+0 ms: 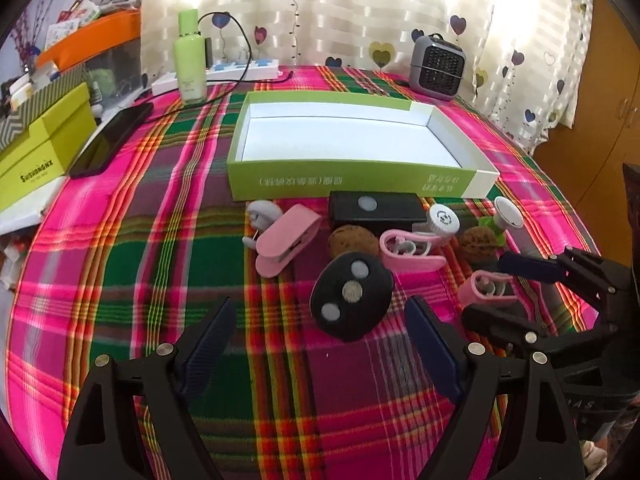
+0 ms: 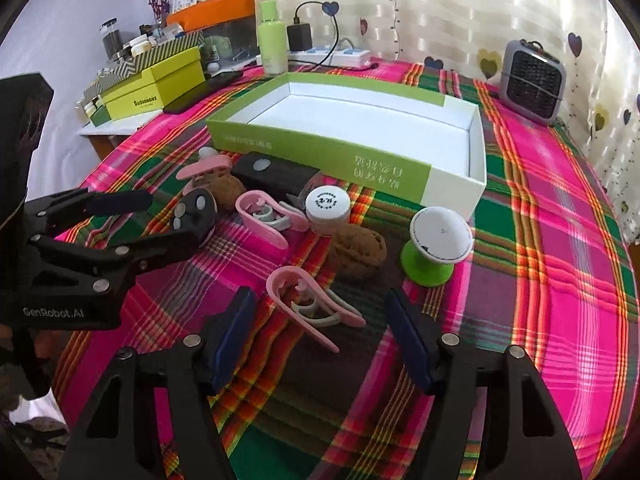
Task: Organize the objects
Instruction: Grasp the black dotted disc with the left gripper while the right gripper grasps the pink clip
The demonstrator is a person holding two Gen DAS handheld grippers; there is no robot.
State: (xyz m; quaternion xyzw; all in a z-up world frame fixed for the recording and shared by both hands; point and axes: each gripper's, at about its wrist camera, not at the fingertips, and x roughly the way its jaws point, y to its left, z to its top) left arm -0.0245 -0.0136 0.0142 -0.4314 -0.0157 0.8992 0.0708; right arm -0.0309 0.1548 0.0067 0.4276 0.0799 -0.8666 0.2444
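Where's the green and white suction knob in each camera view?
Left wrist: the knob sits at the right, just in front of the green box's white corner.
Right wrist: the knob is right of centre, beside a walnut.
Shared landmark: the open green box.

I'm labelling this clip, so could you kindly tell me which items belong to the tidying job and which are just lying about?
Job: green tray box, pink clips, walnuts, black remote, black case, white cap, green-stemmed knob.

Lying about: lotion bottle, power strip, heater, phone.
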